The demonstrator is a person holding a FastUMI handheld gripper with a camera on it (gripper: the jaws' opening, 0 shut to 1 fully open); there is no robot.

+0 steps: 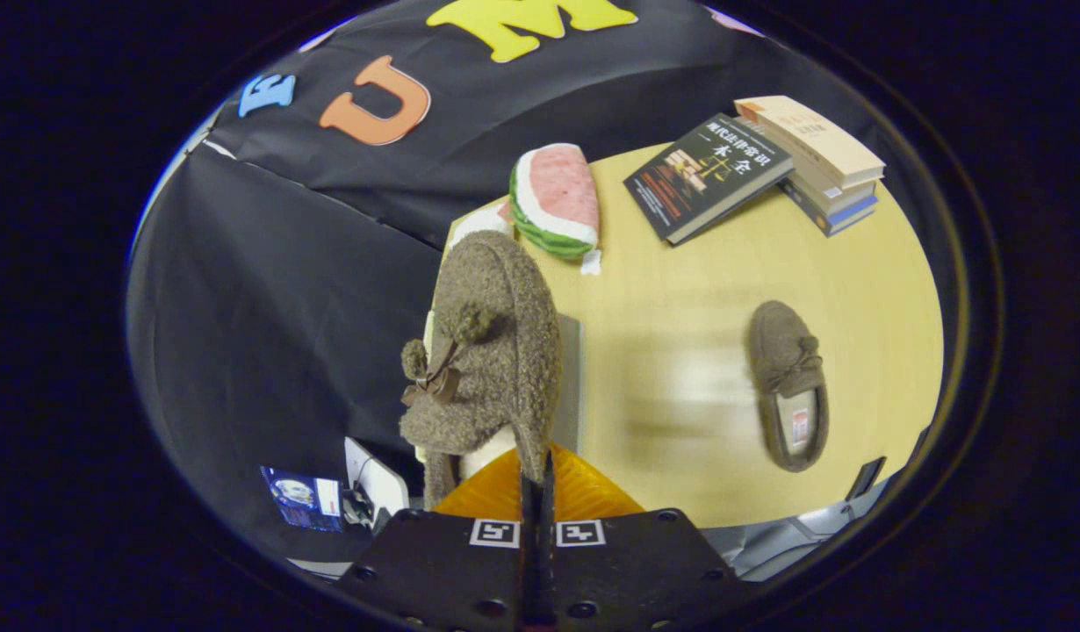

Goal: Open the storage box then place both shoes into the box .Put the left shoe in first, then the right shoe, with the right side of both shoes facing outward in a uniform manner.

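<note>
My gripper [536, 481] is shut on the heel rim of a brown fuzzy slipper [496, 351] with a pom-pom bow. The slipper hangs above the left edge of the table, its toe pointing away from me. It hides most of a pale box-like thing, of which a grey panel [570, 377] shows just right of the slipper; I cannot tell whether it is open. The second brown slipper [788, 382] lies flat on the wooden table [680, 290], well to the right of the fingers, with its opening towards me.
A watermelon-slice plush [553, 200] lies beyond the held slipper. A dark book [707, 175] leans on a stack of books [821, 158] at the far right. Off the table's left edge, low down, sit a white object [373, 483] and a blue card [301, 499].
</note>
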